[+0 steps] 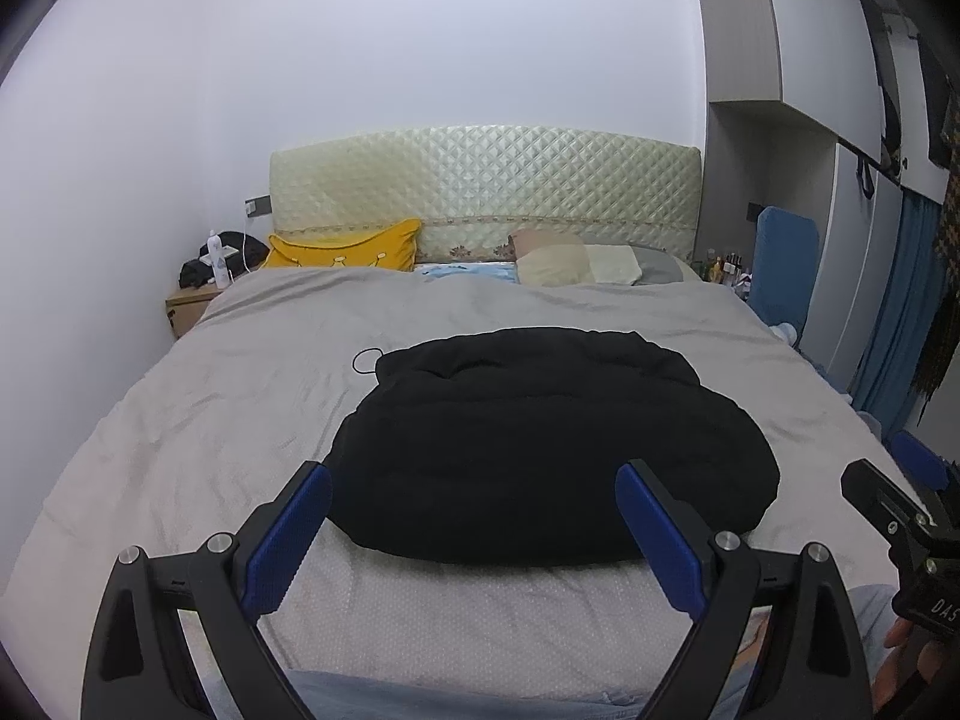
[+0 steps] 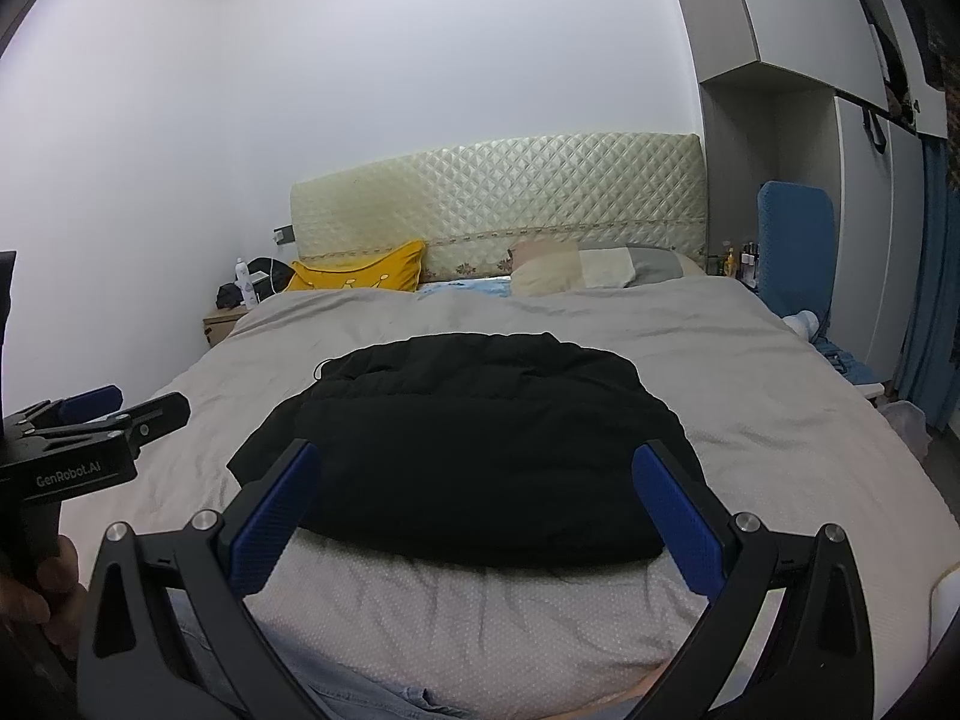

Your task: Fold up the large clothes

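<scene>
fingers (image 1: 282,540) spread, empty | black jacket (image 1: 540,444) just ahead, apart

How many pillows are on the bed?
3: a yellow pillow left at the headboard, a beige pillow right of centre, a grey pillow beside it. Others may be hidden.

Small bottles (image 1: 723,267) beside the headboard too tiny to identify; right gripper (image 1: 900,516) cut off by the frame edge.
</scene>
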`<state>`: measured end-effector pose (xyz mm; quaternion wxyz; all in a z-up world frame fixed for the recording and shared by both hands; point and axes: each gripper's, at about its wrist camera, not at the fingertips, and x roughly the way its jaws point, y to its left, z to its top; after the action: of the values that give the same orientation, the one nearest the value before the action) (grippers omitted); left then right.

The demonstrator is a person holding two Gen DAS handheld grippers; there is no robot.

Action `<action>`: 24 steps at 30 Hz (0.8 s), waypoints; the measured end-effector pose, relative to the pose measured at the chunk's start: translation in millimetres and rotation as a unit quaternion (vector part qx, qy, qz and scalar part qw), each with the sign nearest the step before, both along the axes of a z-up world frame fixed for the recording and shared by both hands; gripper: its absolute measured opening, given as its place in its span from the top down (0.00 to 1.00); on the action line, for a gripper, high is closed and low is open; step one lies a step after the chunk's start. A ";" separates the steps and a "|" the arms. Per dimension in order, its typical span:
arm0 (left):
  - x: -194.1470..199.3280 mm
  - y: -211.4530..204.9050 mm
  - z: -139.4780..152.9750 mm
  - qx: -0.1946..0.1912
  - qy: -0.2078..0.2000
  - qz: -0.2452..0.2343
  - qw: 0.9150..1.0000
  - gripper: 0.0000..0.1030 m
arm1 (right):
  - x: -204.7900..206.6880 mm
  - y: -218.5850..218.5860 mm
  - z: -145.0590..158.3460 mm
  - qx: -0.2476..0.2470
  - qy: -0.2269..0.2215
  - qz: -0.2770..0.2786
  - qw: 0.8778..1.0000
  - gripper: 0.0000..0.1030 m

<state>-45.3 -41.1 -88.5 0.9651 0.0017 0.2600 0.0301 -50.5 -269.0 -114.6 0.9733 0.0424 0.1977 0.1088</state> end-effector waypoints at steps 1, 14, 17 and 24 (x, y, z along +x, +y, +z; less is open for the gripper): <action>0.0 -0.4 0.3 -0.002 0.001 -0.001 1.000 0.07 | -0.1 -0.7 0.1 0.000 0.000 -0.001 1.000 0.00; -1.8 -2.1 3.5 -0.007 0.004 -0.007 1.000 0.07 | -4.4 -3.3 1.1 0.000 -0.005 -0.001 1.000 0.00; -1.7 -1.2 5.1 -0.012 -0.003 -0.005 1.000 0.07 | -6.2 -3.3 1.3 -0.001 -0.007 0.000 1.000 0.00; 2.8 0.4 2.0 -0.017 0.004 0.004 1.000 0.07 | -5.9 -5.3 2.7 0.000 -0.007 0.001 1.000 0.00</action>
<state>-42.5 -40.7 -86.5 0.9638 -0.0157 0.2644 0.0300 -56.3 -274.3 -111.9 0.9746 0.0414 0.1905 0.1105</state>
